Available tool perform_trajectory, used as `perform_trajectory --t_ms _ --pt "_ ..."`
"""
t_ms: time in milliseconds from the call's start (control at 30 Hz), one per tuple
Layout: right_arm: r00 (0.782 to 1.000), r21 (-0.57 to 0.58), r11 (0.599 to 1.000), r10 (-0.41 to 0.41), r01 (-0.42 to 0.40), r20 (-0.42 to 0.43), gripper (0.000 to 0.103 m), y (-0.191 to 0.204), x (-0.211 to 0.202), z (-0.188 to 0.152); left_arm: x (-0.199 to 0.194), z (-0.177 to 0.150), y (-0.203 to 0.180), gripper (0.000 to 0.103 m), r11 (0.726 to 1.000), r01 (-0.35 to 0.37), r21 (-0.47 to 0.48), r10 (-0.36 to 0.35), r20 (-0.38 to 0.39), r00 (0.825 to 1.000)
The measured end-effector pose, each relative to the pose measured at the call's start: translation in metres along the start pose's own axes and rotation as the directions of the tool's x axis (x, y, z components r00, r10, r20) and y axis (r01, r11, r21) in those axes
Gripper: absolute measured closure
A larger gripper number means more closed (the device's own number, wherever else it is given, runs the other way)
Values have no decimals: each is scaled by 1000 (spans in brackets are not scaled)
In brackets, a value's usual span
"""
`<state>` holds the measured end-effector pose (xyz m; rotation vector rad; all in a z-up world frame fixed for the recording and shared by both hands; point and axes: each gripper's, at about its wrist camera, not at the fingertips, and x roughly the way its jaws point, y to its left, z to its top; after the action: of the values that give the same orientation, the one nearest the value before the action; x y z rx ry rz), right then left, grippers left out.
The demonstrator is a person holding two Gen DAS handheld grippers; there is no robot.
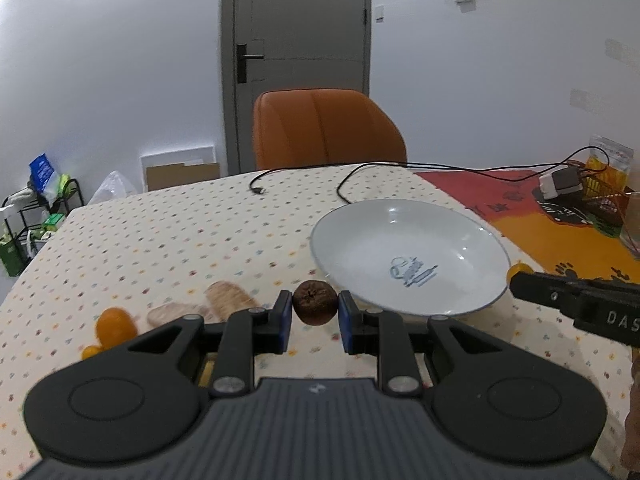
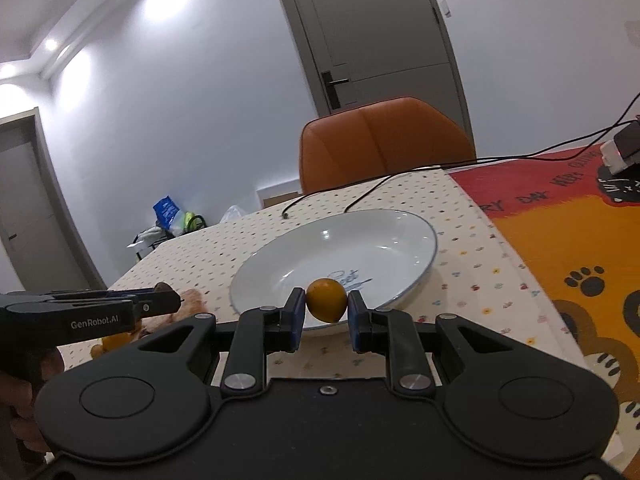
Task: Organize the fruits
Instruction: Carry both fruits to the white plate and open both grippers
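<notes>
An orange chair (image 1: 326,128) stands behind the table, black cables (image 1: 400,168) trailing across the cloth.

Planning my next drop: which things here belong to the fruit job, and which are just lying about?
Job:
brown fruit, in left gripper
orange fruit, in right gripper
white plate
orange fruits on cloth

Lying about:
bread slices
black cables
orange chair

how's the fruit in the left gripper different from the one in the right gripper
The brown fruit in the left gripper is dark, dull and wrinkled, with a puckered centre; the orange fruit in the right gripper is bright and smooth. The brown one looks roundish, the orange one slightly egg-shaped. Both are small, pinched between blue pads, and held near the white plate.
</notes>
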<state>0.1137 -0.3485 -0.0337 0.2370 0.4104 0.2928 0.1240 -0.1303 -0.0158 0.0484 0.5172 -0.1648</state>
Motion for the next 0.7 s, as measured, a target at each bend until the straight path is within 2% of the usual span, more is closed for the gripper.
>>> perform_trajectory --t_ms 367,700 --pt "1000 -8 1000 -11 11 10 82 -4 10 5 25 14 -23 80 999 36 20 -36 6 999" --pt "1000 0 1000 -20 20 20 82 -5 26 12 44 19 -30 80 1000 18 -8 -19 -8 1000"
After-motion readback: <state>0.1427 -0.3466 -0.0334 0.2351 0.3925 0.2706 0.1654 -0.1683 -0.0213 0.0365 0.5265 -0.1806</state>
